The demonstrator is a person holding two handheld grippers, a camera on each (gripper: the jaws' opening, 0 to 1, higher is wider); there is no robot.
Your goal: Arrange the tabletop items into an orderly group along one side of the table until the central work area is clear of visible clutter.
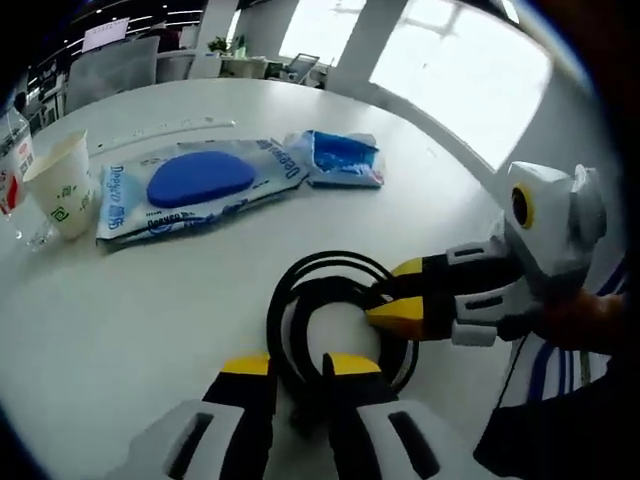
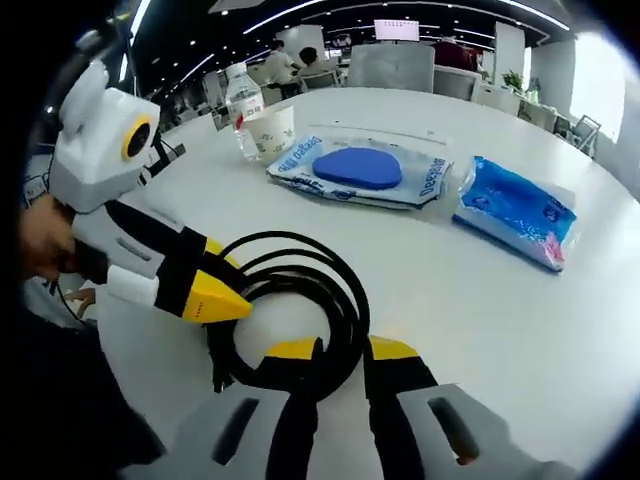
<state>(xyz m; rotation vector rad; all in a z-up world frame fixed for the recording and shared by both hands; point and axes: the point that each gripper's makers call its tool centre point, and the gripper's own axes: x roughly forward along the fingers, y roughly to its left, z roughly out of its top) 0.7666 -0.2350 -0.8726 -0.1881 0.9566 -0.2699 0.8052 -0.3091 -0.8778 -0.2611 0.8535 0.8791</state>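
A coiled black cable (image 1: pixel 300 290) lies on the white table (image 1: pixel 120 310) near its front edge. My left gripper (image 1: pixel 298 366) has its yellow-tipped jaws closed on the near side of the coil. The right gripper (image 1: pixel 392 295) comes in from the right and pinches the coil's right side. In the right gripper view the cable (image 2: pixel 300 250) runs between the jaws of my right gripper (image 2: pixel 342 350), and the left gripper (image 2: pixel 222 278) holds its left side. Farther back lie a flat packet with a blue oval (image 1: pixel 200 180) (image 2: pixel 358 168) and a blue tissue pack (image 1: pixel 340 157) (image 2: pixel 515 210).
A paper cup (image 1: pixel 62 185) (image 2: pixel 270 130) and a clear water bottle (image 1: pixel 12 160) (image 2: pixel 240 105) stand at the far edge beside the flat packet. The person's striped sleeve (image 1: pixel 545 385) hangs at the right. Office chairs (image 2: pixel 390 65) and seated people are beyond the table.
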